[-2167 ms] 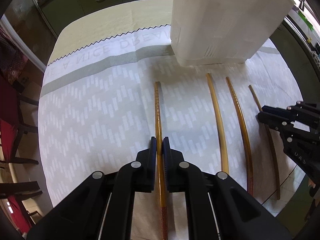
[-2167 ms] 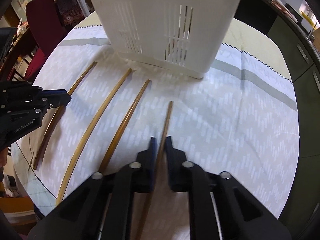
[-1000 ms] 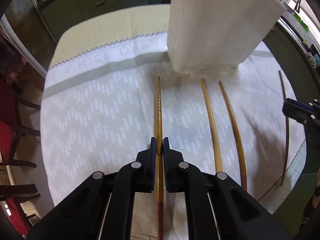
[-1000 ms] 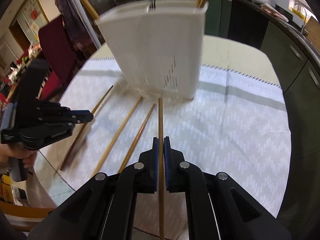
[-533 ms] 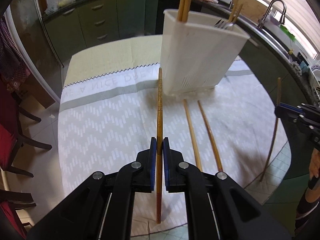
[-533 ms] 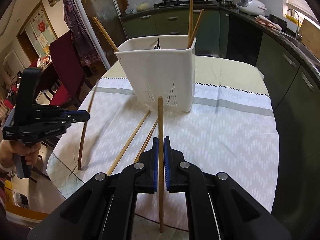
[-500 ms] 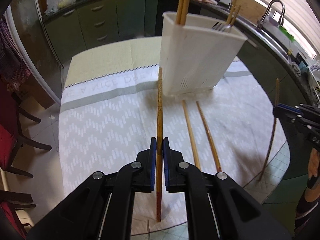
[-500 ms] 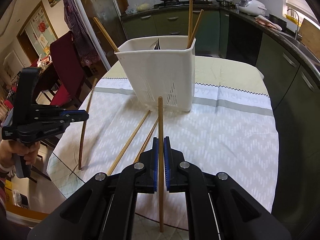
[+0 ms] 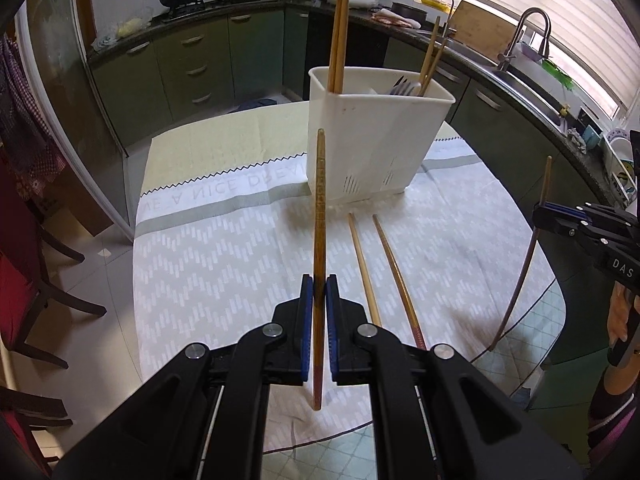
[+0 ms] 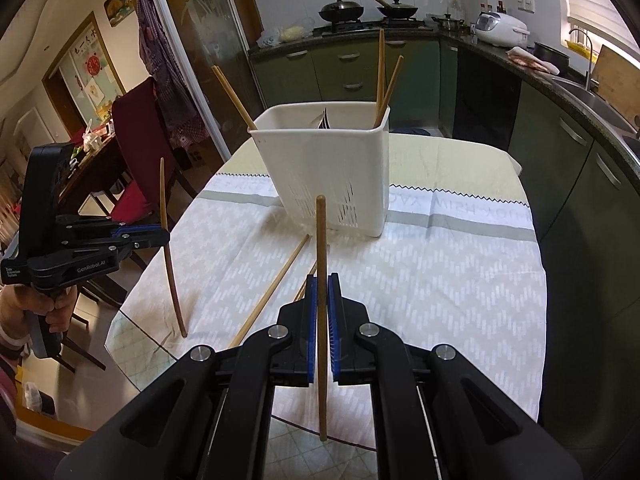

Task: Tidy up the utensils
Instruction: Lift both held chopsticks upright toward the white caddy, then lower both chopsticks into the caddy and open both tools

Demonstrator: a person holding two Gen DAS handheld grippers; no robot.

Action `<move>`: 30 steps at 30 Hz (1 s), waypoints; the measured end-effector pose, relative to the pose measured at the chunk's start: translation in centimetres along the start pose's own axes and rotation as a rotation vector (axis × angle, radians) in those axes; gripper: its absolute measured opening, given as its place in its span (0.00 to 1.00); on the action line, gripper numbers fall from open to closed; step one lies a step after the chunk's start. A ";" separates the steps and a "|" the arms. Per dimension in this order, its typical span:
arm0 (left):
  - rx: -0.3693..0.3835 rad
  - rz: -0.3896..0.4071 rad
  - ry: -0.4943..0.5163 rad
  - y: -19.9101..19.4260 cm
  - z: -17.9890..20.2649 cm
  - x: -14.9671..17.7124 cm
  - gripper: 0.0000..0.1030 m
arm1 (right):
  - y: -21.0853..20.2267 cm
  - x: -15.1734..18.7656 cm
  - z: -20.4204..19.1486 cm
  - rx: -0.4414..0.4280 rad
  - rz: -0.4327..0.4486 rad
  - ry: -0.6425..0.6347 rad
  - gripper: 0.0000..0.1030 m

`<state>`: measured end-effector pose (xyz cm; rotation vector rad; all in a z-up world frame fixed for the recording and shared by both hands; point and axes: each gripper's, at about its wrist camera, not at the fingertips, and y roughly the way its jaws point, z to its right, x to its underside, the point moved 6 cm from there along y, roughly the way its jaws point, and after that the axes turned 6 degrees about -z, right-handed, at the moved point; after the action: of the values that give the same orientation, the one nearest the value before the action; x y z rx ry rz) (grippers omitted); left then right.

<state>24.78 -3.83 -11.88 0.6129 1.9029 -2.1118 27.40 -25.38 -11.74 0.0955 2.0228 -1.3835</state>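
Note:
My left gripper [image 9: 319,287] is shut on a brown chopstick [image 9: 320,200] and holds it upright above the table, in front of the white utensil basket [image 9: 372,144]. My right gripper [image 10: 321,286] is shut on another chopstick [image 10: 321,240], also upright, facing the basket [image 10: 332,164] from the other side. Each gripper shows in the other's view, the left one [image 10: 160,236] and the right one [image 9: 538,210]. Two chopsticks [image 9: 364,264] lie on the patterned cloth [image 9: 224,264] between them. The basket holds several chopsticks and forks.
The round table carries a white and grey cloth [image 10: 460,272]. Red chairs [image 10: 136,152] stand on one side. Green kitchen cabinets [image 9: 192,64], a stove with pans and a sink [image 9: 528,32] line the walls behind.
Both grippers have risen and pulled back from the table, each lifting its chopstick off the cloth to near upright. The basket's open top has come into view.

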 end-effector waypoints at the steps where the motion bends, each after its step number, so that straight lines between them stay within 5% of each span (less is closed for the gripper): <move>1: 0.001 0.002 0.003 -0.1 0.1 0.0 0.06 | -0.2 -0.1 0.0 -0.001 0.006 0.000 0.06; 17: 0.041 0.070 0.047 -3.0 2.5 -2.5 0.06 | -4.1 -3.1 -0.8 -0.016 0.114 -0.020 0.06; 30: 0.078 0.257 0.103 -10.2 6.2 -10.5 0.06 | -10.0 -10.2 -1.9 -0.016 0.241 -0.046 0.06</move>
<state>28.62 -9.68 2.36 0.9448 1.6915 -2.0315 30.16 -25.03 2.34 0.2883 1.9140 -1.2072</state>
